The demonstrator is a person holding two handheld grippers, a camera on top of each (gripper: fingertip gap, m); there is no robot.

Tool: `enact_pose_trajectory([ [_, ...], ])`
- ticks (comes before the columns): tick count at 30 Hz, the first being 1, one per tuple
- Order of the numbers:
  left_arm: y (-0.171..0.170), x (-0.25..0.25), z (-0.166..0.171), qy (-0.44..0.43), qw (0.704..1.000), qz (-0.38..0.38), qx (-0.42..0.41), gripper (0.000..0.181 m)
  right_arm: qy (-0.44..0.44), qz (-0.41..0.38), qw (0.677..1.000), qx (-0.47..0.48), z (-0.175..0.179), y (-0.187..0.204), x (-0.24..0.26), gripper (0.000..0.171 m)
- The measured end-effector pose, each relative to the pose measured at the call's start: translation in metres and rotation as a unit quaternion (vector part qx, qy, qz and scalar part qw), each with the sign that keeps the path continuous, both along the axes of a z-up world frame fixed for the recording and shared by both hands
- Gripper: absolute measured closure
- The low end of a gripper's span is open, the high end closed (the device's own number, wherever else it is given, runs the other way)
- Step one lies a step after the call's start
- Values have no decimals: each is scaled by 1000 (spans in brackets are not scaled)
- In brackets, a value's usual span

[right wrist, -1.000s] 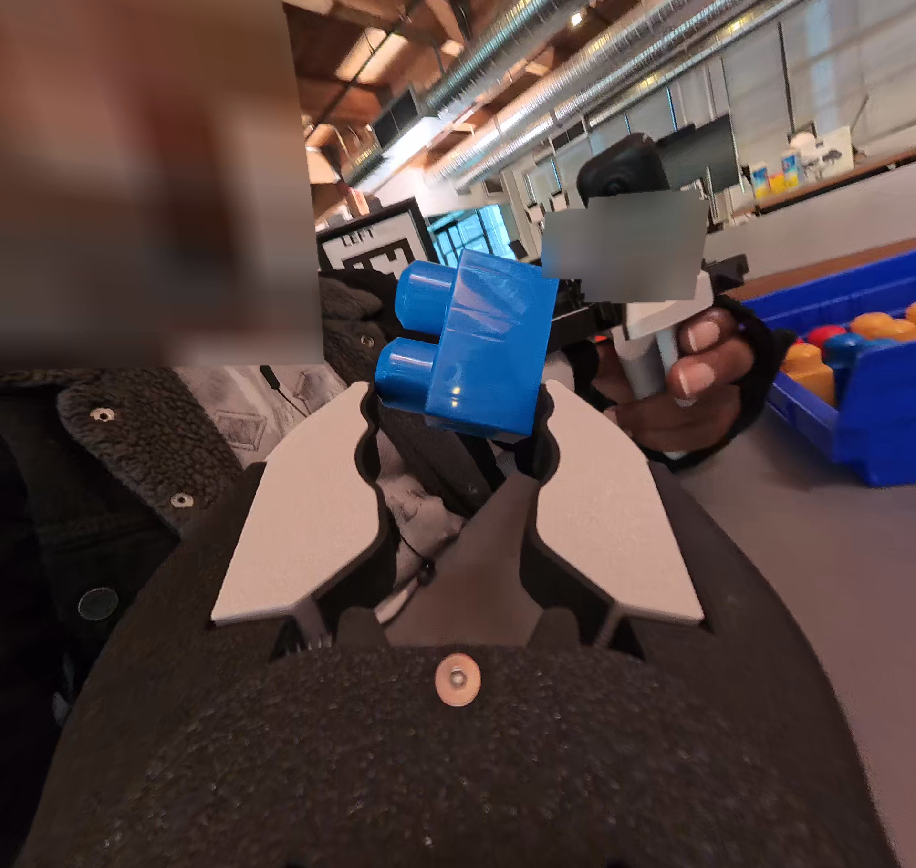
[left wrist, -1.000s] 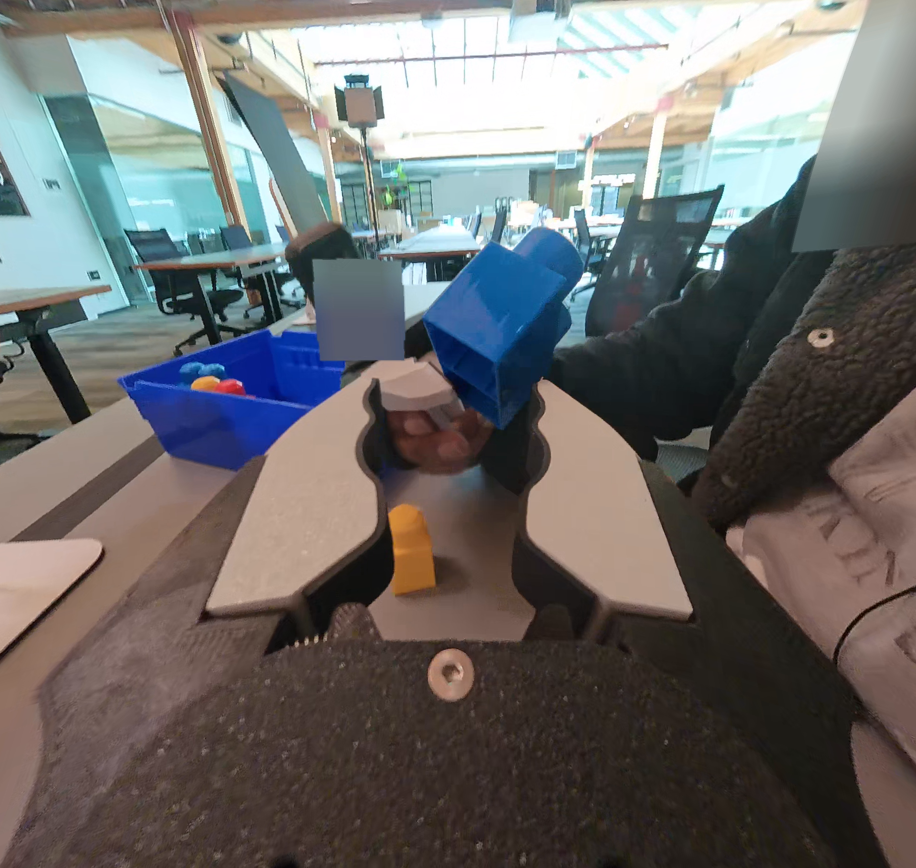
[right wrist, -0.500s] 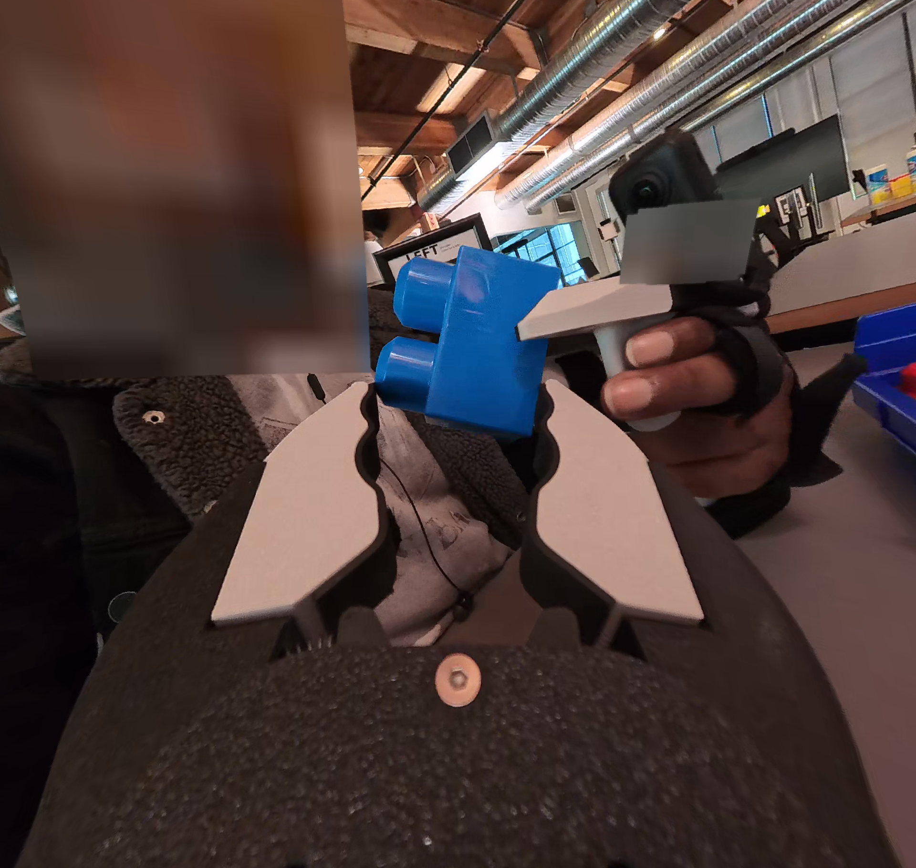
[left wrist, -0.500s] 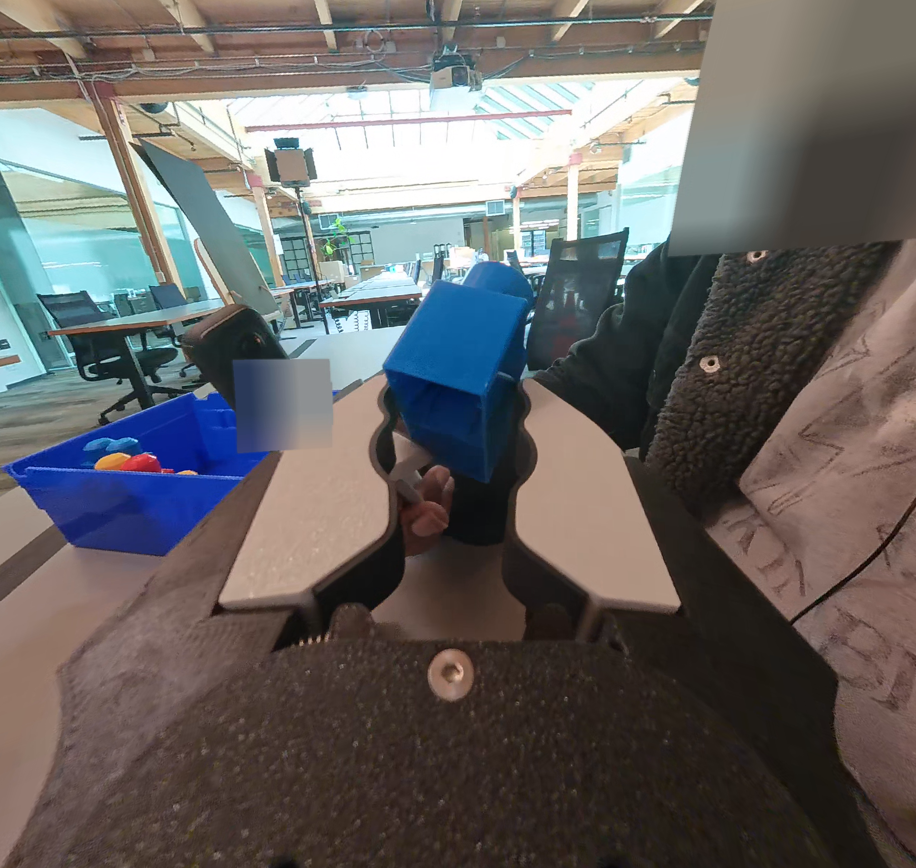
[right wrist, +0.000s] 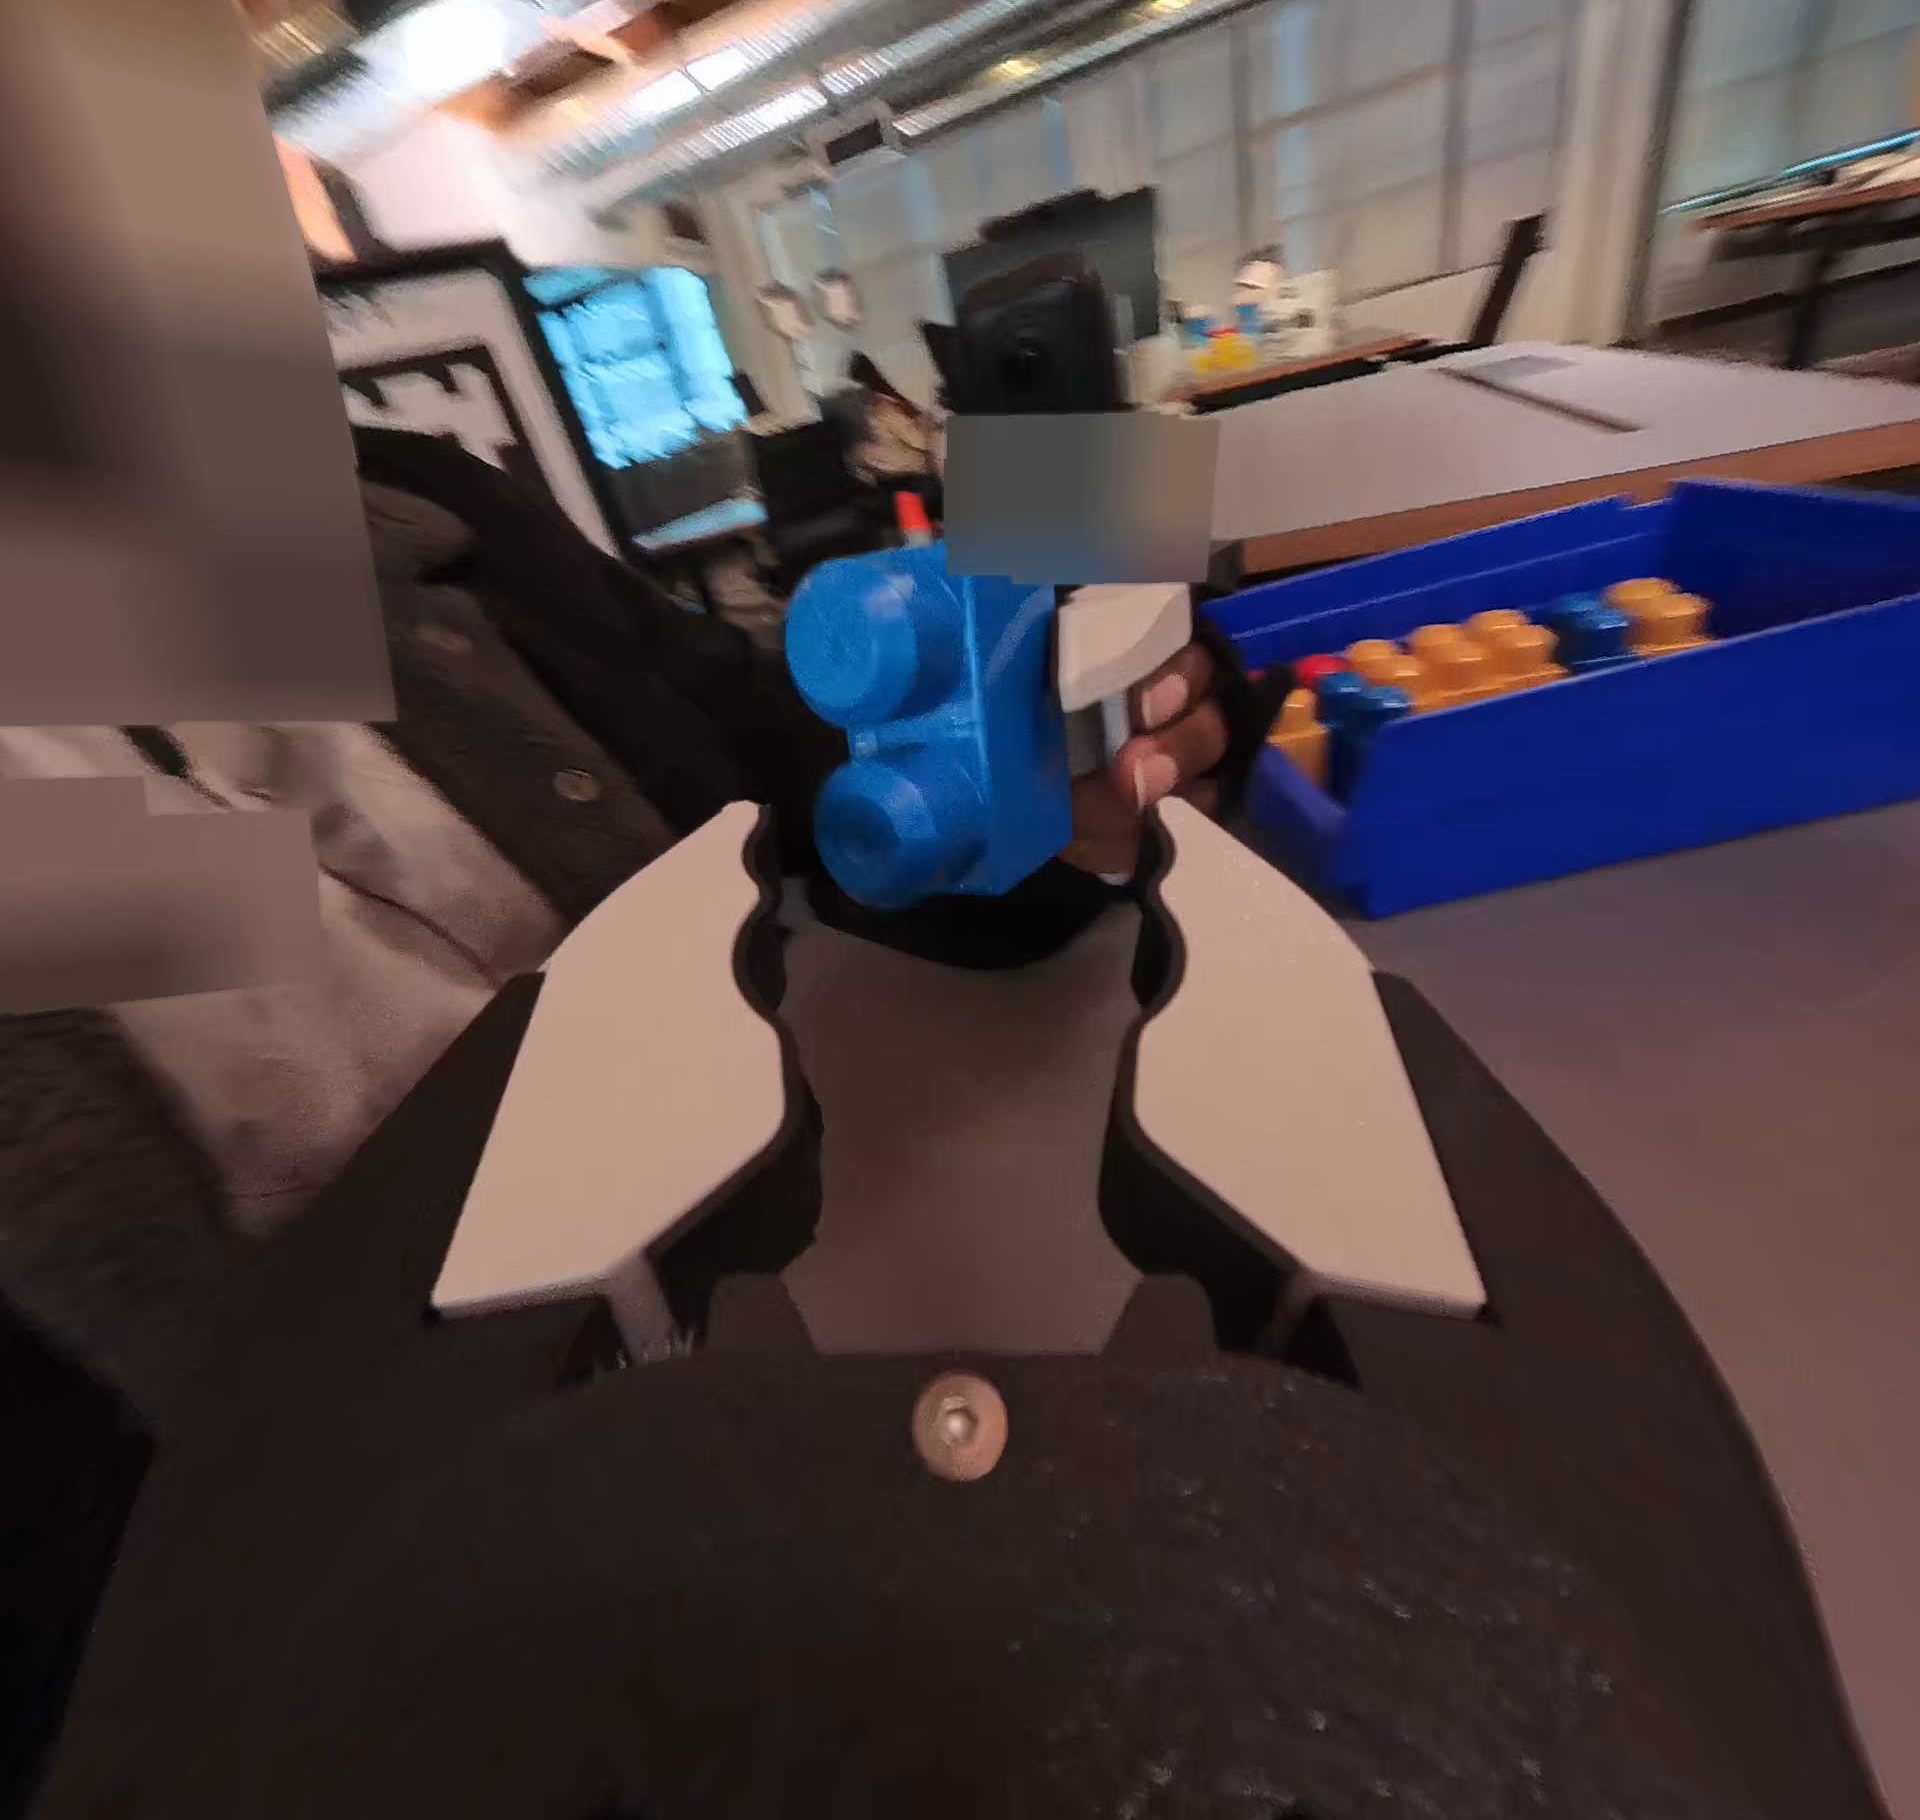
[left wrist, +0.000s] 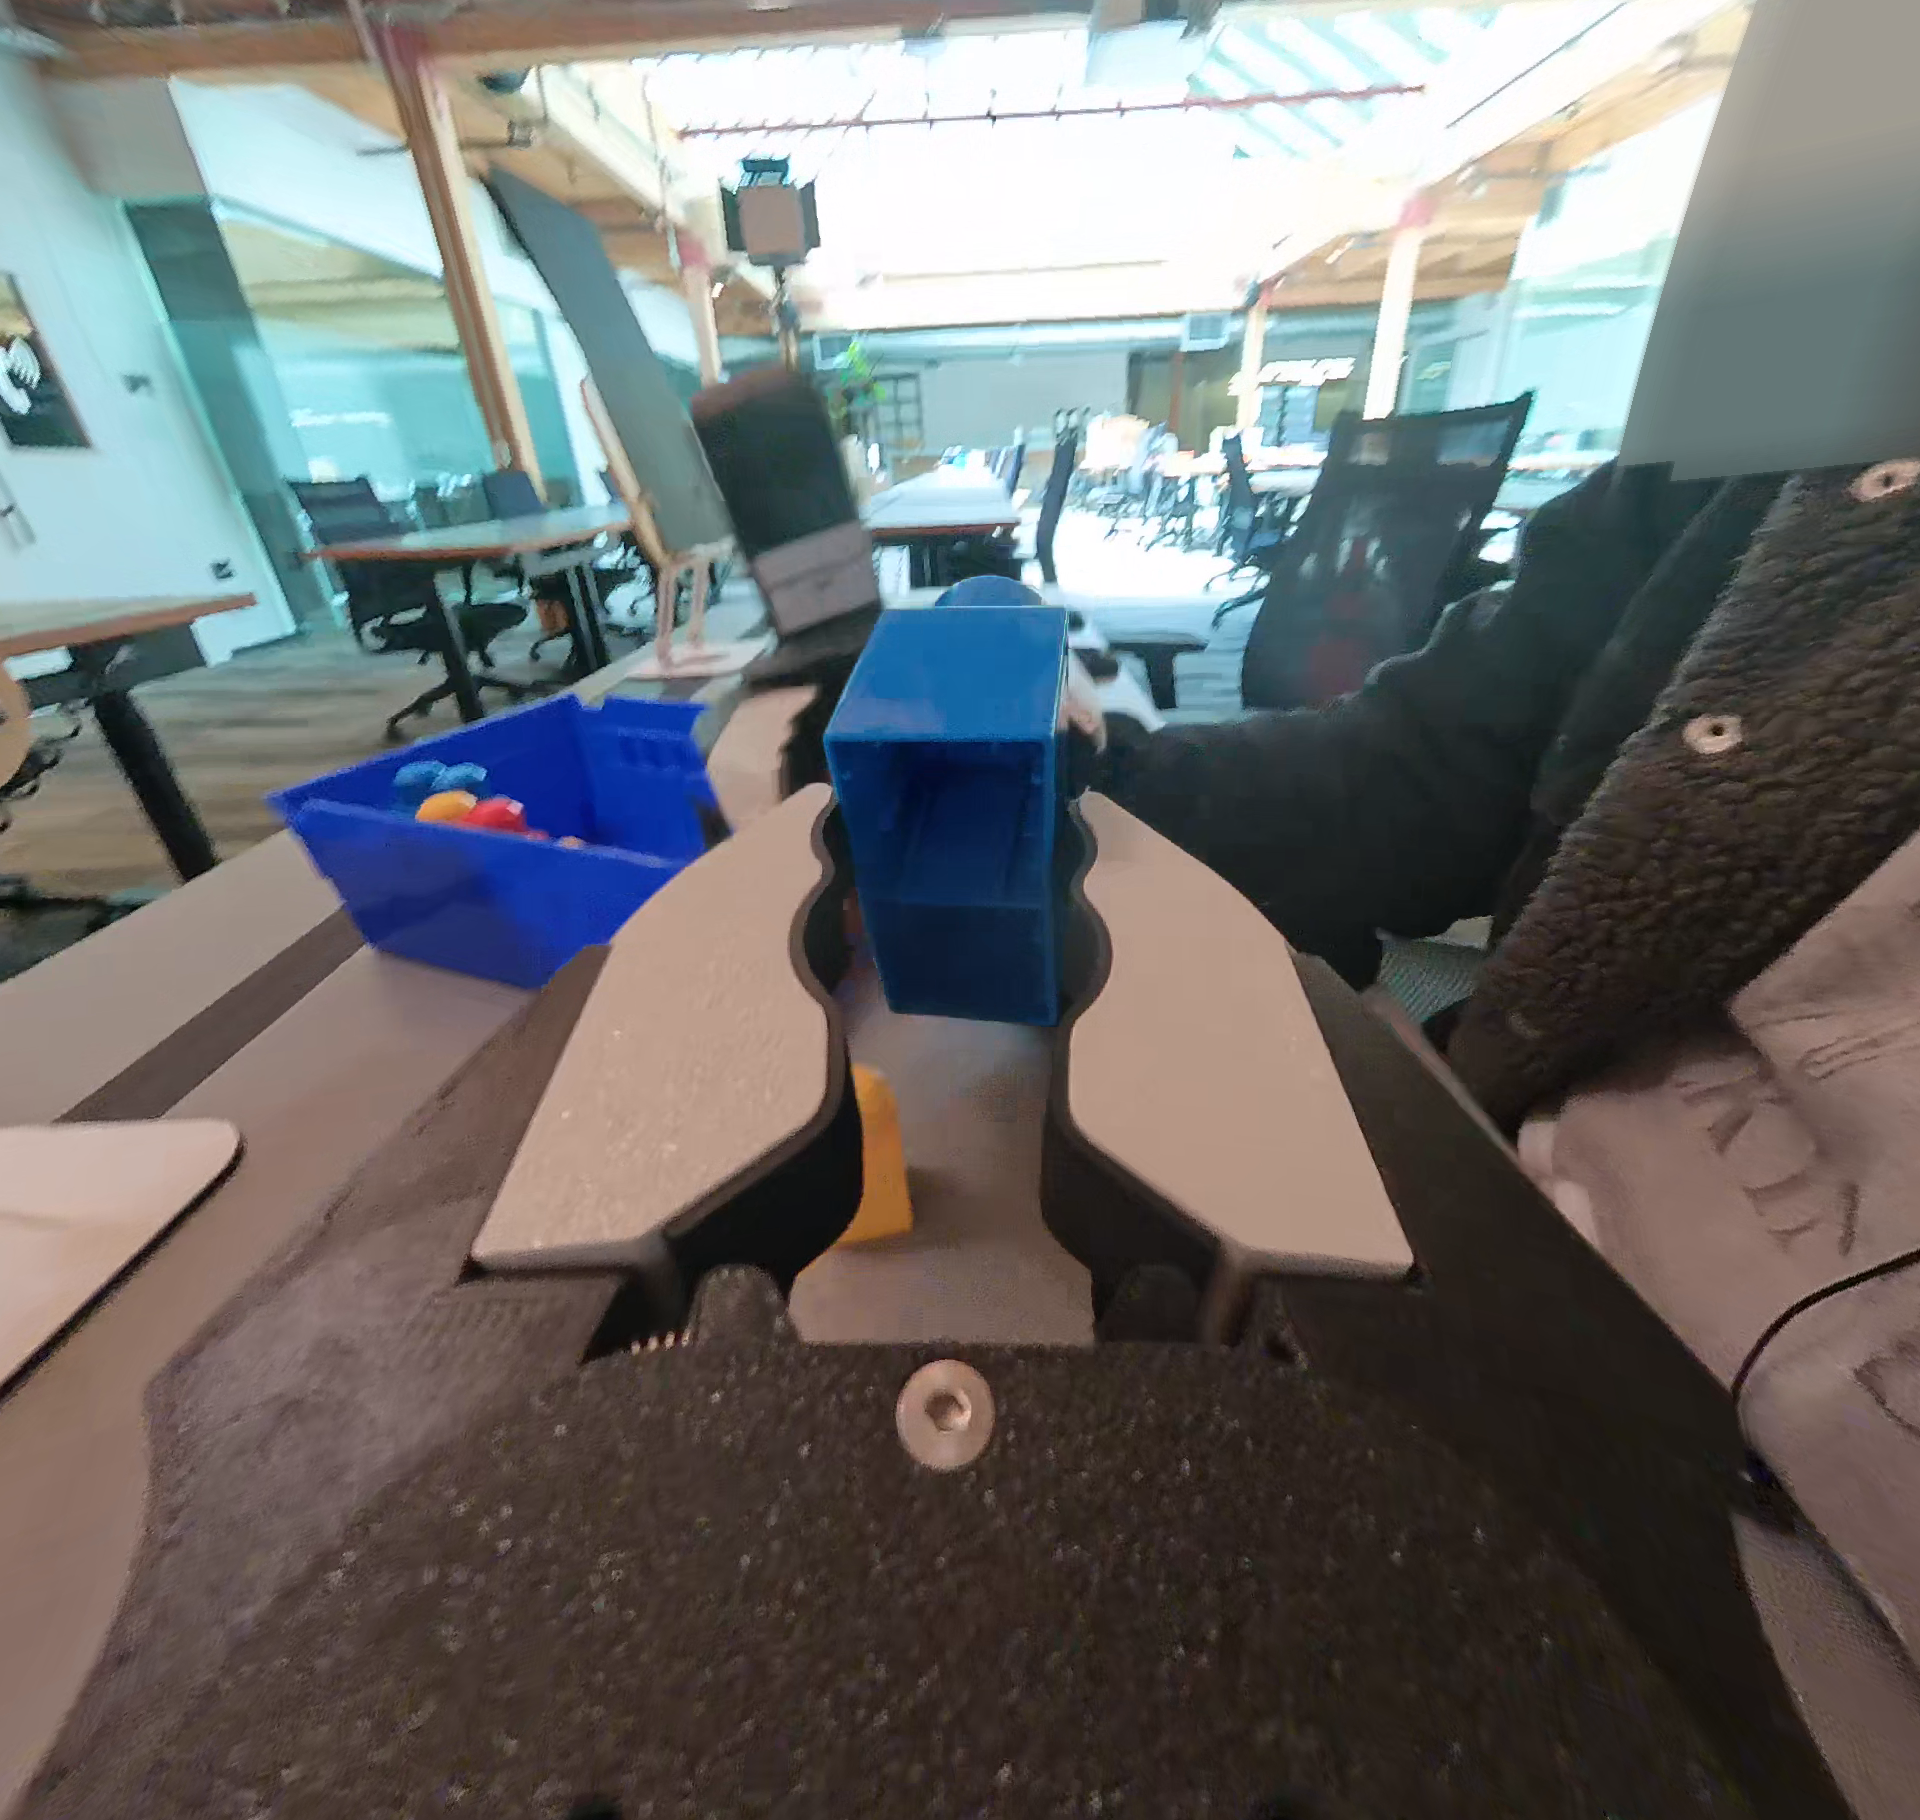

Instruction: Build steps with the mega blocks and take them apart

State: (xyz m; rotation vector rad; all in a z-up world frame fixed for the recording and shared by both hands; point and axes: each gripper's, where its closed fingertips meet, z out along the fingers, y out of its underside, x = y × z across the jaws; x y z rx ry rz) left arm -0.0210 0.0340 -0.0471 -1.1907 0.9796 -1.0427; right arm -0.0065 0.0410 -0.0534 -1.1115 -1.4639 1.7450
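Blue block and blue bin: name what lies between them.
In the right wrist view, the left gripper's grey finger and the hand gripping it lie between blue block and blue bin.

Your blue two-stud block (left wrist: 951, 814) hangs in the air (hollow underside facing the left camera); a yellow block (left wrist: 878, 1162) stands on the surface (left wrist: 260, 1064) below it.
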Motion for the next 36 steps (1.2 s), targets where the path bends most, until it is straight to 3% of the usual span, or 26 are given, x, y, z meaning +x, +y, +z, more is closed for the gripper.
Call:
enact_pose_trajectory([
  [6, 23, -2, -32, 80, 995, 49, -38, 143, -14, -114, 987, 112, 0, 19, -2, 123],
  [11, 28, -1, -41, 101, 992, 62, -46, 144, -51, -126, 980, 143, -18, 20, -10, 142],
  [18, 22, 0, -28, 50, 997, 37, -52, 142, 3, -109, 989, 104, -9, 15, -12, 142],
  [28, 19, 3, -33, 76, 995, 28, -57, 144, -2, -99, 989, 105, -13, 12, -14, 142],
  [30, 20, 2, -34, 80, 995, 32, -56, 144, -21, -105, 987, 118, -14, 14, -11, 141],
  [33, 25, -4, -34, 78, 994, 40, -58, 144, -82, -123, 976, 160, -20, 24, 2, 125],
  [36, 31, -9, -35, 69, 994, 45, -65, 144, -201, -144, 938, 243, -54, 38, 22, 125],
])
